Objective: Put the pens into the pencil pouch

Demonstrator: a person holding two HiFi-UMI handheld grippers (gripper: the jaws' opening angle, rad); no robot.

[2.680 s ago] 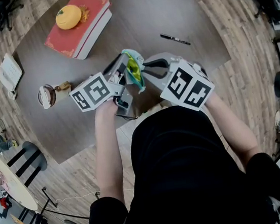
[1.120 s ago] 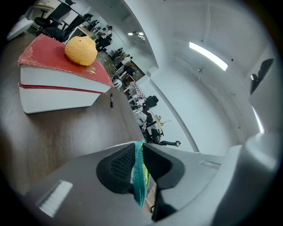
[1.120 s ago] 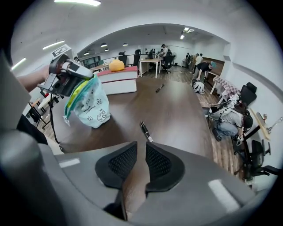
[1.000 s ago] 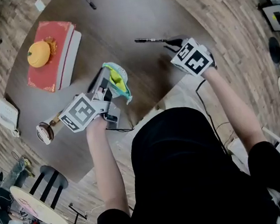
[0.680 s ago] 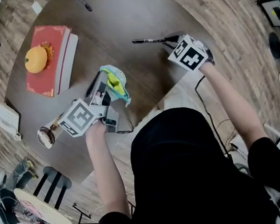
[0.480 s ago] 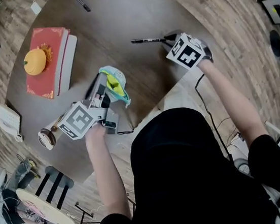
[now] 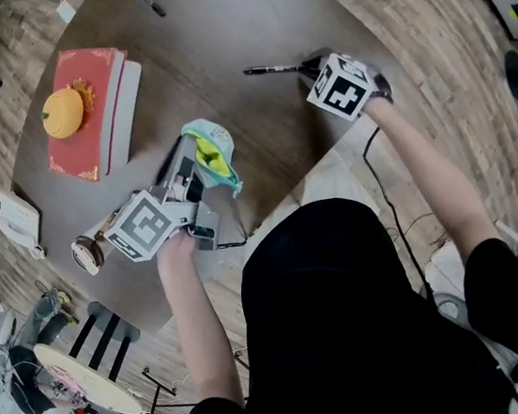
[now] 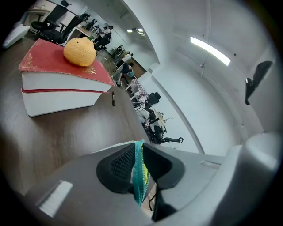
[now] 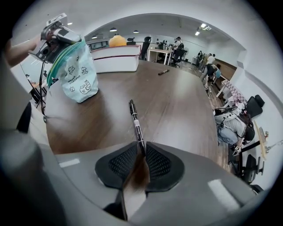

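Note:
My left gripper [image 7: 194,162] is shut on the rim of a teal pencil pouch [image 7: 211,154] with a yellow lining, holding it upright and open above the table. In the left gripper view the teal zip edge [image 8: 140,174] is pinched between the pads. A black pen [image 7: 269,69] lies on the dark round table [image 7: 243,14]. My right gripper [image 7: 309,68] points steeply down at the pen's right end. In the right gripper view the pen [image 9: 135,118] runs away from me, with its near end between the close-set pads of the gripper [image 9: 141,152]. The pouch [image 9: 77,75] hangs at upper left.
A second black pen [image 7: 148,0] lies at the table's far edge. A red book [image 7: 97,90] with an orange [image 7: 62,114] on it sits at the left. A small round object [image 7: 87,255] and a white item [image 7: 17,222] lie near the left rim.
My right gripper has come down over the pen's right end. The pen has stayed where it lay. The left gripper and pouch have kept still.

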